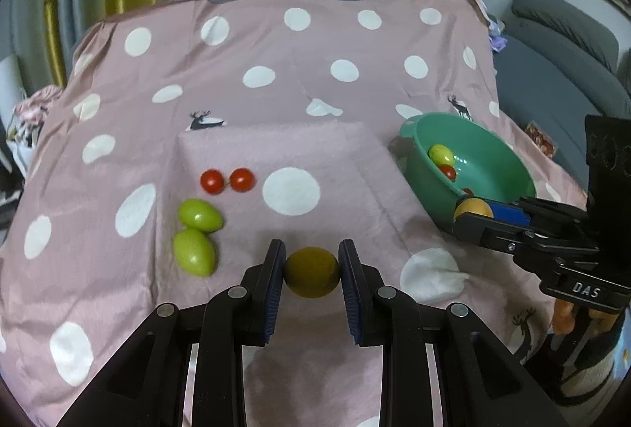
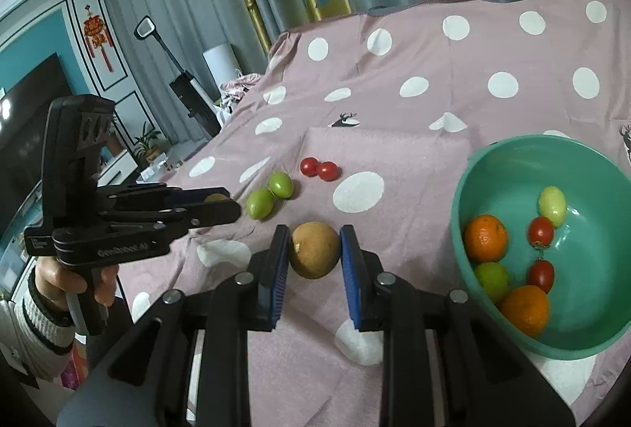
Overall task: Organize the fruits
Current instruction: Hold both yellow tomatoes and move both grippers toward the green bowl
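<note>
A pink spotted cloth (image 1: 236, 72) covered the table. The green bowl (image 2: 493, 166) sat at the right. The left gripper (image 1: 311, 265) clenched an olive-yellow fruit (image 1: 311, 271); the right gripper (image 2: 313, 249) clenched a brown fruit (image 2: 315, 249). Two green fruits (image 1: 197, 233) and two cherry tomatoes (image 1: 226, 181) lay left.

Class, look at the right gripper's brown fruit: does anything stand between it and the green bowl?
Nothing visible does: only bare pink cloth lies between the brown fruit and the green bowl, whose open rim faces it.
</note>
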A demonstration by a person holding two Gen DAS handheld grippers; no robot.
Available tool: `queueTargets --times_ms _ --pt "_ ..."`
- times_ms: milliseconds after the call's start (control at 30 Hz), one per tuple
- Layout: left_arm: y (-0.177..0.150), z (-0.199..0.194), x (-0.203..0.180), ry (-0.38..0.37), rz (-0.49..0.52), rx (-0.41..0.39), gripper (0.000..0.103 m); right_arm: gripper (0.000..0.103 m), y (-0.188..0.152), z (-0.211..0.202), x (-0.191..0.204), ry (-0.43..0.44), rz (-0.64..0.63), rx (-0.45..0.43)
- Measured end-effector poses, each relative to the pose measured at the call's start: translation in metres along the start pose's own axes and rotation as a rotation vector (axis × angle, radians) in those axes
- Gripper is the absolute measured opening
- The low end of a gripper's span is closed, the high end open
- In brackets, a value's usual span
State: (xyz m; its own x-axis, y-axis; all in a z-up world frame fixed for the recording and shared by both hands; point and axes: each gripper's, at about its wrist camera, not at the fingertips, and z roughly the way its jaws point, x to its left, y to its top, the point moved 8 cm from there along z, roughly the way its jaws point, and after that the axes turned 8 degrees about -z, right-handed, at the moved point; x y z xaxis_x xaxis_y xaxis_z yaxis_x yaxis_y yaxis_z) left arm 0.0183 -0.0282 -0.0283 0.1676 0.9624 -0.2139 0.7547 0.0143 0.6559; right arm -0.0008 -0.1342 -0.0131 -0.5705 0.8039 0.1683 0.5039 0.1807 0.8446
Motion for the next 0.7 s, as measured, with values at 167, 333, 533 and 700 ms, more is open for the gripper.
queueTargets --times_ms 167,333,533,700 --pt "0.005 0.005 -0.019 0.006 0.045 0.007 0.027 0.026 0.002 -0.01 -0.007 0.007 0.016 -0.033" --pt "0.008 0.008 -0.034 0.011 0.081 0.008 0.027 0.026 0.001 -0.02 -0.015 0.005 0.041 -0.057" --pt "0.008 0.014 -0.047 0.013 0.117 0.021 0.027 0.026 0.002 -0.03 -0.024 -0.006 0.064 -0.086" --pt "0.012 0.015 -0.06 0.006 0.146 0.013 0.027 0.026 0.002 -0.038 -0.034 -0.026 0.089 -0.109"
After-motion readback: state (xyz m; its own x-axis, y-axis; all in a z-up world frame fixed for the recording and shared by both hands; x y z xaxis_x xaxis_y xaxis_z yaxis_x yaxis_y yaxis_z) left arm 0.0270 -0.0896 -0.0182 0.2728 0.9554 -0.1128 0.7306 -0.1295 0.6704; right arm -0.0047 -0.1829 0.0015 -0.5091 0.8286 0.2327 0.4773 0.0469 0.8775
